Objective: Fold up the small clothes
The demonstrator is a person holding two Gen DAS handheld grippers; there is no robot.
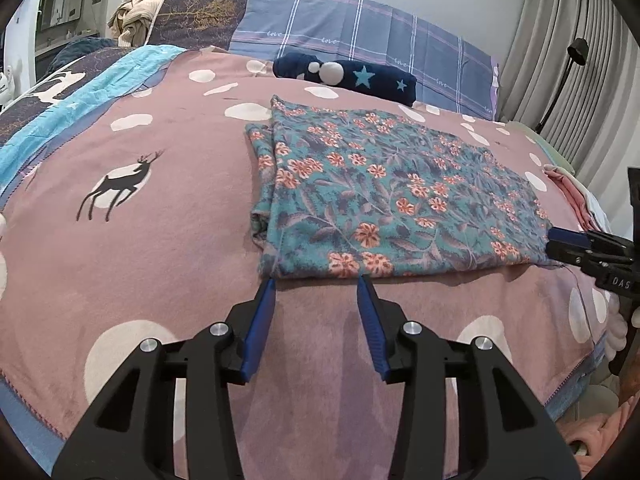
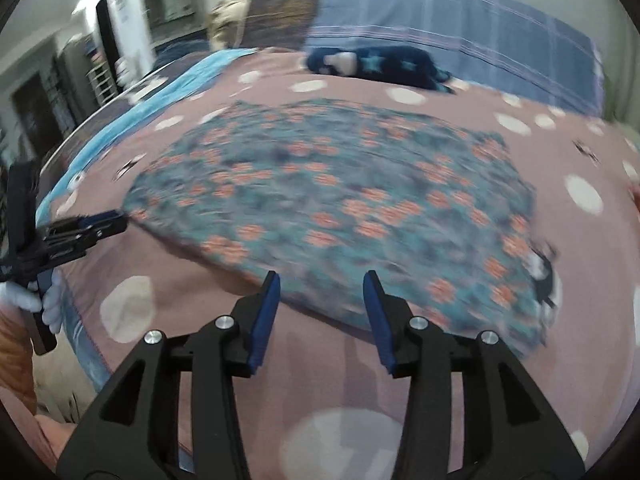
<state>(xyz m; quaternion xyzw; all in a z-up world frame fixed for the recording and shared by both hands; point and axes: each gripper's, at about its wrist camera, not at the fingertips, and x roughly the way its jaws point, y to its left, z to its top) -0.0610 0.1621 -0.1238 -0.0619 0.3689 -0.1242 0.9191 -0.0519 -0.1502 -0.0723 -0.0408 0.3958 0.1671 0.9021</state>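
Note:
A teal garment with orange flowers lies folded flat on the pink bedspread. My left gripper is open and empty, its fingertips just short of the garment's near edge. My right gripper is open and empty over the garment's near edge; its view is blurred by motion. The right gripper also shows at the right edge of the left wrist view, at the garment's near right corner. The left gripper shows at the left of the right wrist view, beside the garment's left corner.
A navy star-print plush lies beyond the garment. Plaid and dark pillows stand at the head of the bed. Pink folded clothes sit at the right edge. A black lamp and grey curtain are on the right.

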